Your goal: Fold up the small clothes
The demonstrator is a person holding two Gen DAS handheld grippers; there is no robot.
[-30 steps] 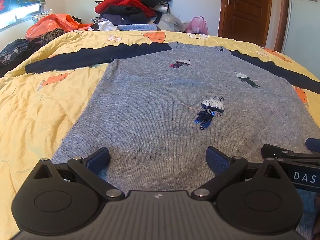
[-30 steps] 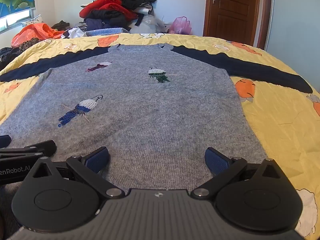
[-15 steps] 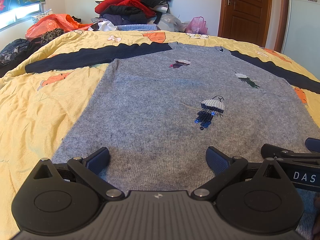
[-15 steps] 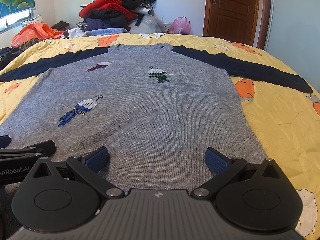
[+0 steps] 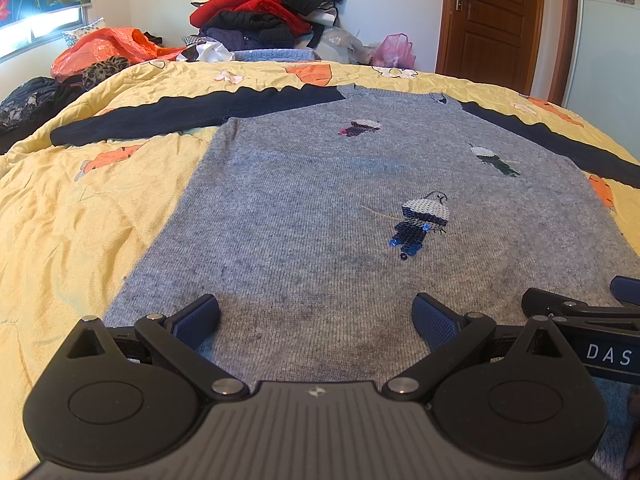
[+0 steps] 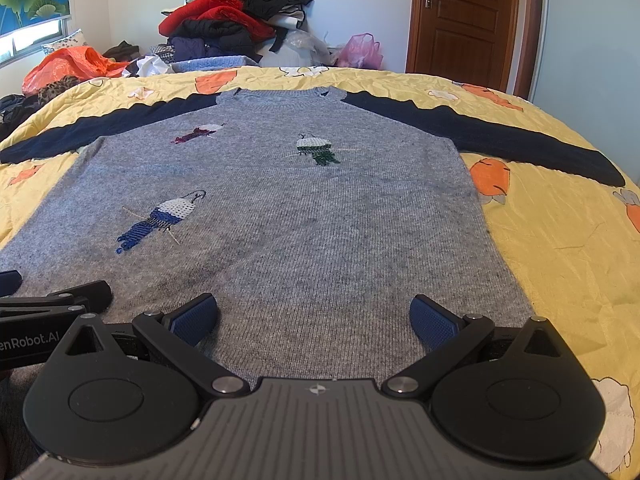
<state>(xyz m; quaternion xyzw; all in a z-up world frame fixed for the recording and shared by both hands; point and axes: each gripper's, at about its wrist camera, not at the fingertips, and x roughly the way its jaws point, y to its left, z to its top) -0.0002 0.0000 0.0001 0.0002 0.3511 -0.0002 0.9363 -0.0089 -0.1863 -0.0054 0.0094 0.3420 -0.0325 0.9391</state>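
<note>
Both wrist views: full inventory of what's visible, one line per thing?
Grey knit sweater with navy sleeves: 1, spread flat on the bed, sleeves out to both sides.
Sequin bird patches: 3, blue, green, maroon, on the sweater front.
Yellow quilt with orange print: 1, covers the bed under the sweater.
Heap of red and black clothes: 1, beyond the far edge of the bed.
Orange plastic bag: 1, far left.
Pink plastic bag: 1, near the door.
Brown wooden door: 1, far right wall.
Left claw: black with blue pads, open, over the hem.
Right claw: same, open, over the hem.
</note>
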